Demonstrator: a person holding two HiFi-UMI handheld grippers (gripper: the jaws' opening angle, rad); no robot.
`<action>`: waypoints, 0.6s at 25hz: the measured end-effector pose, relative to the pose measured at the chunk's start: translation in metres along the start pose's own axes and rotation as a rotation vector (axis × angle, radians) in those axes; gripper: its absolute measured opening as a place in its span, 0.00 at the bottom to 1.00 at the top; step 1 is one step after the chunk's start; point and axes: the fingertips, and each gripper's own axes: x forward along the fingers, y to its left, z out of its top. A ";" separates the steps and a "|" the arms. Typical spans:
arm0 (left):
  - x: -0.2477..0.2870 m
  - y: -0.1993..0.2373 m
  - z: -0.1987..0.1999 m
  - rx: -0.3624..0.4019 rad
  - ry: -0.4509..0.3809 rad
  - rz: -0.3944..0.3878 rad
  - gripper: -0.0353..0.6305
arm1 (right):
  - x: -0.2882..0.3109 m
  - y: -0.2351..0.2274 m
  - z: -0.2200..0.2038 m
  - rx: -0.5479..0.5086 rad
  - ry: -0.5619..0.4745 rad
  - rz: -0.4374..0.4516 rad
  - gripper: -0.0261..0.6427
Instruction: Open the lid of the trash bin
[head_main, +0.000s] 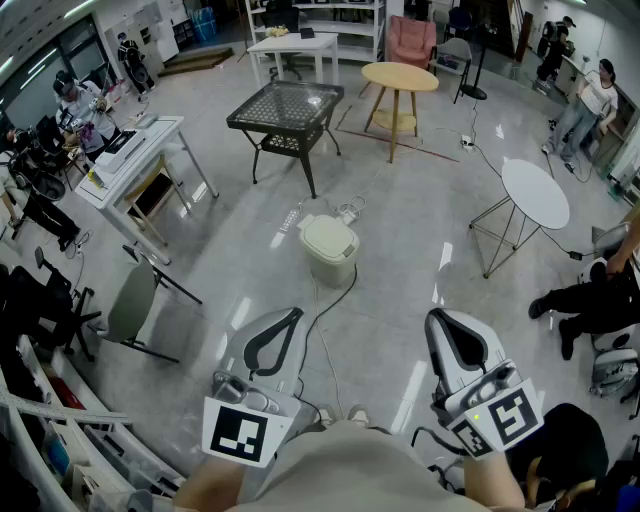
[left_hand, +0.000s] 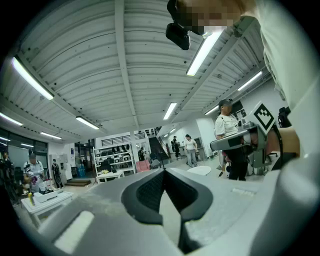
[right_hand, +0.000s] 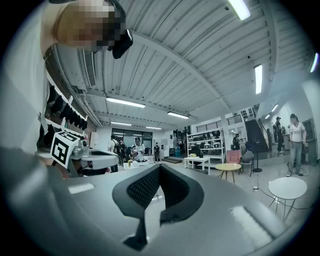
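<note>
The trash bin (head_main: 329, 248) is a small pale green bin standing on the grey floor in the middle of the head view, its lid (head_main: 327, 236) down. My left gripper (head_main: 295, 315) is shut and empty, held low and near me, left of the bin. My right gripper (head_main: 441, 319) is also shut and empty, off to the bin's right. Both are well short of the bin. In the left gripper view my left gripper (left_hand: 164, 171) points level across the room, and so does my right gripper (right_hand: 159, 167) in its own view; neither view shows the bin.
A cable (head_main: 335, 300) runs over the floor from the bin towards me. Behind the bin stand a black mesh table (head_main: 287, 106) and a round wooden table (head_main: 399, 77). A white round table (head_main: 535, 192) is at the right, a folding chair (head_main: 132, 303) and white desk (head_main: 133, 155) at the left. People stand around the edges.
</note>
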 end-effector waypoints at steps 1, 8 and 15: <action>0.001 -0.002 0.001 -0.003 -0.001 -0.004 0.06 | -0.002 -0.002 0.001 0.011 -0.006 0.001 0.04; 0.009 -0.010 0.000 -0.020 0.005 0.028 0.06 | -0.008 -0.017 -0.005 0.051 -0.010 -0.002 0.04; 0.013 -0.020 0.000 -0.013 0.020 0.064 0.06 | -0.017 -0.032 -0.015 0.064 0.002 0.006 0.04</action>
